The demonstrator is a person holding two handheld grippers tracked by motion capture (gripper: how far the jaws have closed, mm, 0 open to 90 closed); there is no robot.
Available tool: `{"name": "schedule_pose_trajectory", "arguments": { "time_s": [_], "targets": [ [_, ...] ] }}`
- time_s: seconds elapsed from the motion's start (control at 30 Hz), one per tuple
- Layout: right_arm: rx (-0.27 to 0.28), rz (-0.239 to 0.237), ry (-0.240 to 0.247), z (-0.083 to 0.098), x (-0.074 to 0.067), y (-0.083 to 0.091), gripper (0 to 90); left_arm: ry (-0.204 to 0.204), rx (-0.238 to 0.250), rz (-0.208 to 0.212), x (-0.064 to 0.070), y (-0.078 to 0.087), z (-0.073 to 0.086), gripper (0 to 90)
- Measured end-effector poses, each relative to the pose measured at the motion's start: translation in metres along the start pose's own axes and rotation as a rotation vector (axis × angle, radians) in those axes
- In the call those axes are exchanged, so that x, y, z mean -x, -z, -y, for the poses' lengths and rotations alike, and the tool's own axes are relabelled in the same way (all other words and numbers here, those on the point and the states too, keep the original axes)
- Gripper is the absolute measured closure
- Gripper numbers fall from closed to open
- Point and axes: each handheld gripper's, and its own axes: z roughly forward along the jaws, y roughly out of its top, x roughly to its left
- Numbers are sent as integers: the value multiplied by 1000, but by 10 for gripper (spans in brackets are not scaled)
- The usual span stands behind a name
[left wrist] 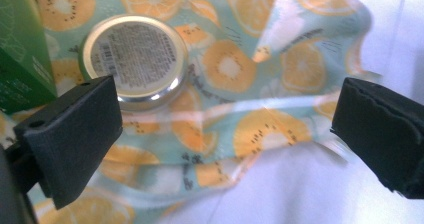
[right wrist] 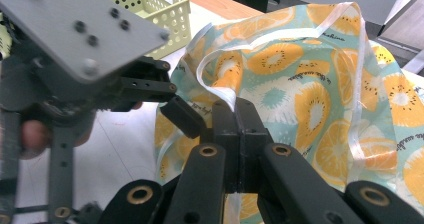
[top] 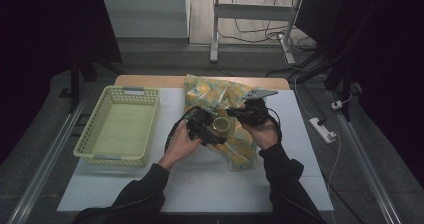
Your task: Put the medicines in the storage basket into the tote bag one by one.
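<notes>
The white table (top: 200, 184) carries everything, and I will place the rest against the big fruit-print bag (top: 227, 109) lying across its middle. That bag is a thin, glossy pouch printed with orange and kiwi slices on pale blue; it reaches from the table's far edge down toward the person, crumpled and partly lifted.

To the left of the bag, well apart from it, sits a pale yellow perforated basket (top: 117, 126) with a handle at each end.

On top of the bag, near its lower middle, rests a round tin (left wrist: 134, 59), lying flat with a printed label facing up. Just beside the tin, at the left edge of the left gripper view, stands a green box (left wrist: 20, 49), also on the bag.

The left gripper (top: 202, 126) hangs over the bag's left side, just next to the tin. Its jaws stand wide apart, with nothing pressed between the pads; the bag's edge and the tin lie below the gap.

The right gripper (right wrist: 235, 119) is at the bag's right side, its jaws pinched tight together on the bag's clear rim, which rises from between them in a loop. The grey plate (right wrist: 85, 29) of the left gripper looms close at that view's upper left.
</notes>
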Motion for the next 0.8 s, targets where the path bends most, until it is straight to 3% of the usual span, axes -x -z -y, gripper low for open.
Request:
{"name": "schedule_pose_trajectory", "arguments": {
  "time_s": [0.23, 0.8],
  "targets": [
    [-5, 0, 2, 0, 0, -1, 893, -30, 11, -9, 6, 11, 8, 1],
    [-9, -6, 5, 1, -1, -1, 893, -45, 13, -25, 7, 23, 32, 0]
  ]
}}
